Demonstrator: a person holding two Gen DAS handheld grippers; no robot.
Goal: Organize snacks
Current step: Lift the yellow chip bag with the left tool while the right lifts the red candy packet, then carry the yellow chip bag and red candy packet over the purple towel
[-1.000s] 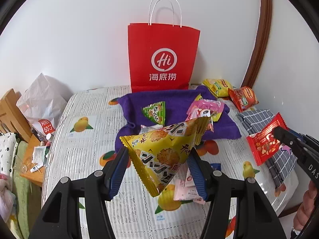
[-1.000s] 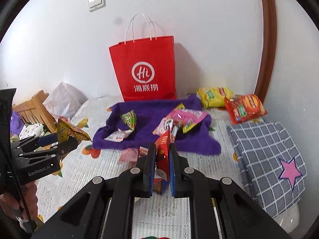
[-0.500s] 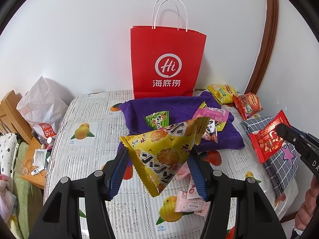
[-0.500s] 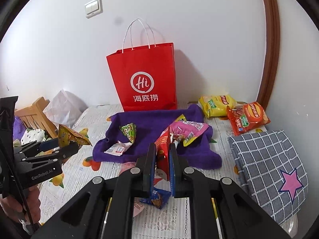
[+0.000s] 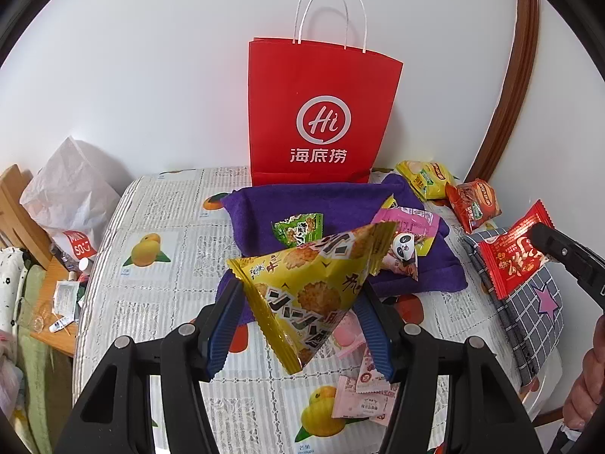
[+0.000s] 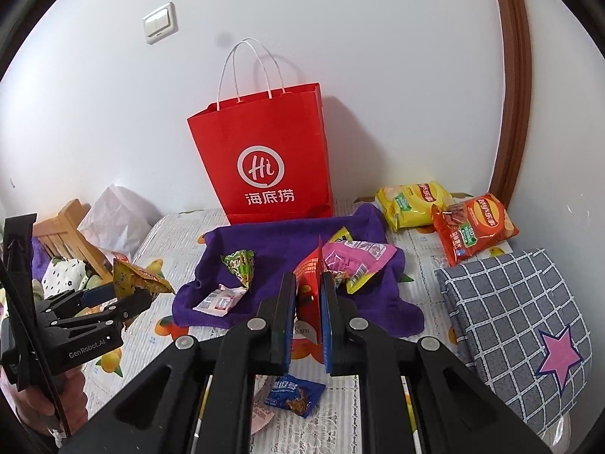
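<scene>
Both grippers carry snacks above the table, and the red paper bag (image 5: 321,113) stands upright at the far edge, straight ahead of each. The left gripper (image 5: 298,317) pinches a yellow triangular packet (image 5: 306,287), apex pointing far-right. The right gripper (image 6: 308,299) is pressed tight on a flat red packet (image 6: 308,268) held edge-up. The bag's open mouth sits high, above both packets, beyond the purple towel (image 6: 280,249).

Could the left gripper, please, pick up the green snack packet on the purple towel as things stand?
Probably not: the left gripper is shut on the yellow triangular packet, so its jaws are full, though the green packet lies uncovered ahead.
</scene>
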